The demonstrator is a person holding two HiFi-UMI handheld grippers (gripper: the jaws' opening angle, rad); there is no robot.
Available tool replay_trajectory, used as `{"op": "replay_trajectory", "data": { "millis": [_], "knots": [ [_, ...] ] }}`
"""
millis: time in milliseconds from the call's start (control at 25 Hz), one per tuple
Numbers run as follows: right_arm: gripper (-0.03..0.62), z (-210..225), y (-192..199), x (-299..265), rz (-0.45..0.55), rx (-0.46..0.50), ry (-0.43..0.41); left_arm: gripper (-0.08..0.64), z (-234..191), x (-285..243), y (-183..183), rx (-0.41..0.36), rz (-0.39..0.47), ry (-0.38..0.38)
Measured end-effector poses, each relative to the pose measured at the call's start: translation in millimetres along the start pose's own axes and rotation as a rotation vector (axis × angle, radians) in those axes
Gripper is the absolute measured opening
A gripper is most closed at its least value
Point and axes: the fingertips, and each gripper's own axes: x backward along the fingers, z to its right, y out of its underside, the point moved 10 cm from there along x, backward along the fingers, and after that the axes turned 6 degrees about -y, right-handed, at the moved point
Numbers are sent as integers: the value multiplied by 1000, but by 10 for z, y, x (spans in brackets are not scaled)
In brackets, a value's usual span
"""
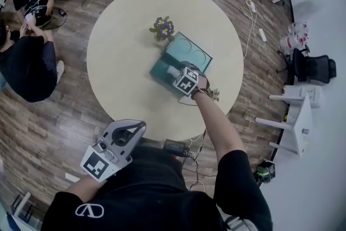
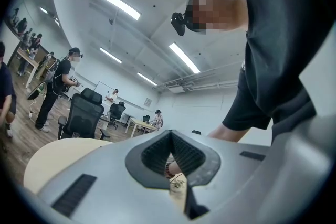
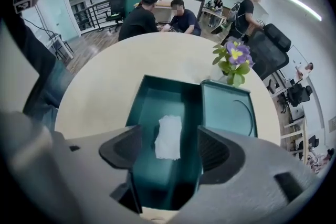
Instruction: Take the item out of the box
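White item [image 3: 168,137] between right gripper's [image 3: 169,148] jaws

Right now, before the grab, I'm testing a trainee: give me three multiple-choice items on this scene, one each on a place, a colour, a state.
1. Where is the white crumpled item? A) inside the open teal box B) beside it C) under it
2. What colour are the potted flowers by the box? A) red B) purple C) orange
3. How do the jaws of the right tool stand? A) shut on the item B) shut, empty C) apart, off the item
Answers: 1 A, it lies on the box floor; 2 B, purple petals; 3 C, a gap shows on each side of it.
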Motion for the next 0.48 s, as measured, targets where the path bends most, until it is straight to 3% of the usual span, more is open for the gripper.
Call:
{"op": "replay_trajectory", "data": {
  "millis": [480],
  "knots": [
    [301,-62,-25,-387,-179,65,-94,6,41,77,104,22,-19,-19]
  ]
}}
